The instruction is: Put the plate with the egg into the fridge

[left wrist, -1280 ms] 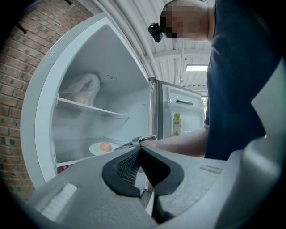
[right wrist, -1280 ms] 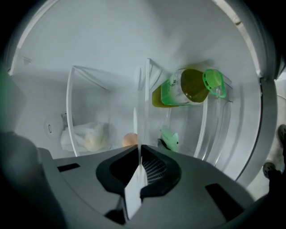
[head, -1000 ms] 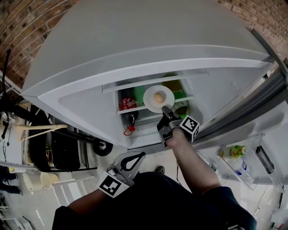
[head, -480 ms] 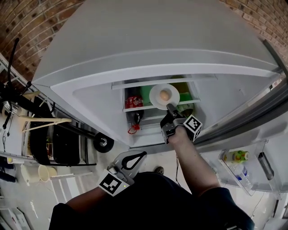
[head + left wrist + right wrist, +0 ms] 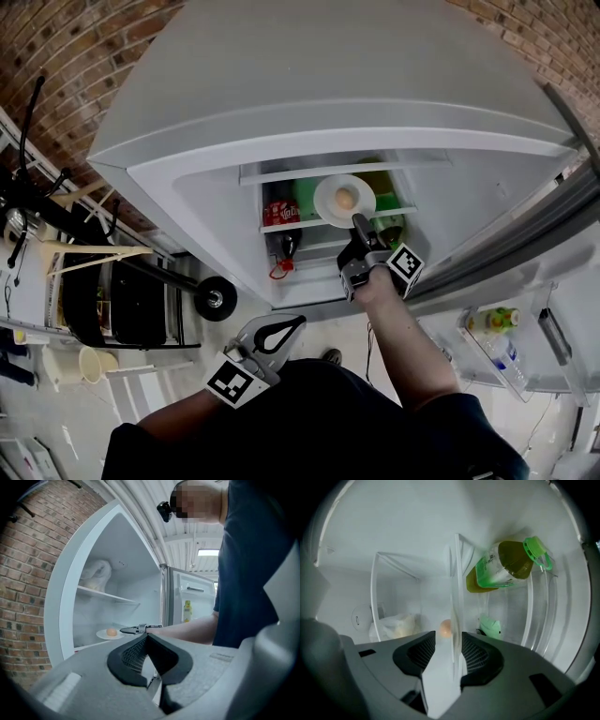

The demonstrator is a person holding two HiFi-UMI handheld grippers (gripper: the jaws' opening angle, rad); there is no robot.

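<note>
A white plate (image 5: 330, 208) carrying a brown egg (image 5: 345, 198) rests on a glass shelf (image 5: 281, 225) inside the open fridge. My right gripper (image 5: 359, 225) reaches in at the plate's near rim. Its jaws are opening: in the right gripper view the plate's edge (image 5: 454, 620) stands between the pads with a gap beside it, and the egg (image 5: 446, 628) shows just beyond. My left gripper (image 5: 292, 322) hangs low outside the fridge, shut and holding nothing. In the left gripper view the plate (image 5: 104, 634) and egg (image 5: 111, 631) sit on the shelf.
A red can (image 5: 280, 213) stands on the same shelf to the left. A green bottle (image 5: 506, 566) and a white bag (image 5: 401, 625) lie inside the fridge. The open door's shelves (image 5: 492, 323) hold bottles at the right. A cart (image 5: 112, 300) stands at the left.
The plate and my right gripper have moved slightly deeper into the fridge over the shelf. My left gripper has stayed where it was.
</note>
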